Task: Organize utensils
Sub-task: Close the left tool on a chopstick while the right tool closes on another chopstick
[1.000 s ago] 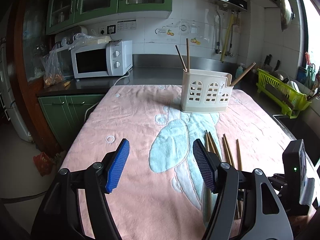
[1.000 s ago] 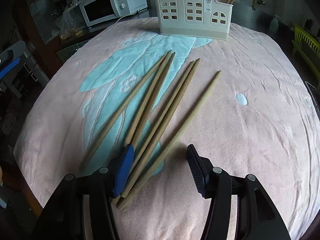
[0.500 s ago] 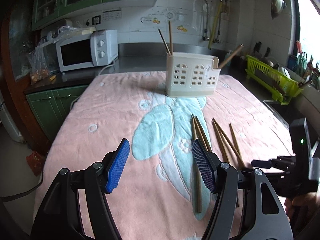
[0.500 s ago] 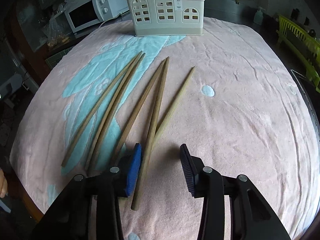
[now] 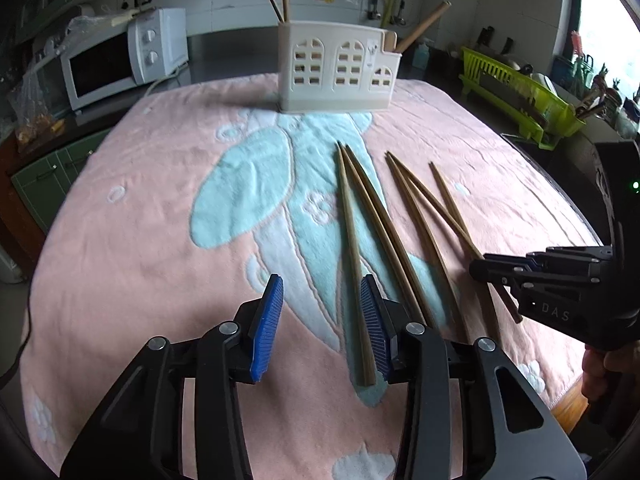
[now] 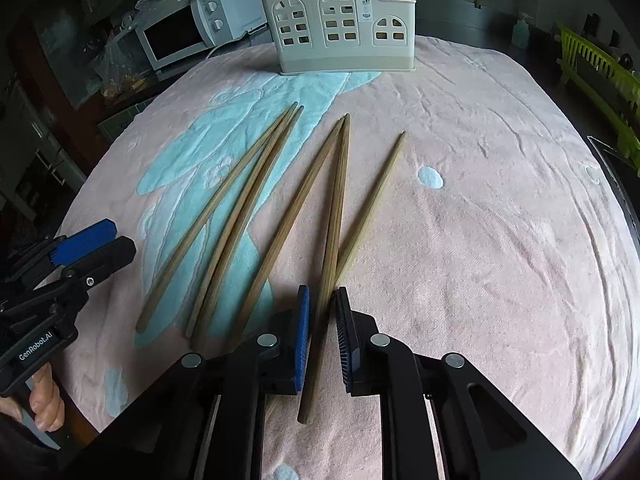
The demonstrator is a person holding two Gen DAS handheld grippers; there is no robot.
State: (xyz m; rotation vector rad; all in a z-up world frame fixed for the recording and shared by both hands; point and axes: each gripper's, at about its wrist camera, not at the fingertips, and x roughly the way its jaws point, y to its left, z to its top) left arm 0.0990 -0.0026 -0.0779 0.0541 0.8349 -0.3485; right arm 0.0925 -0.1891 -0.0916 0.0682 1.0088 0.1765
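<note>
Several wooden chopsticks (image 6: 256,208) lie fanned out on the pink and blue towel (image 6: 500,220); they also show in the left wrist view (image 5: 352,232). A cream utensil holder (image 6: 340,28) stands at the far side with chopsticks upright in it, and shows in the left wrist view (image 5: 336,68). My right gripper (image 6: 322,304) has its pads nearly closed around one chopstick (image 6: 336,216). My left gripper (image 5: 320,300) is open low over the towel, its right pad beside the leftmost chopstick.
A white microwave (image 5: 124,60) sits on the dark counter at back left. A green dish rack (image 5: 520,96) stands at right. The towel's near edge and the table edge (image 5: 572,392) are close to both grippers.
Both grippers came down and forward toward the chopsticks. The right gripper's pads narrowed around one chopstick. The left gripper's opening became narrower.
</note>
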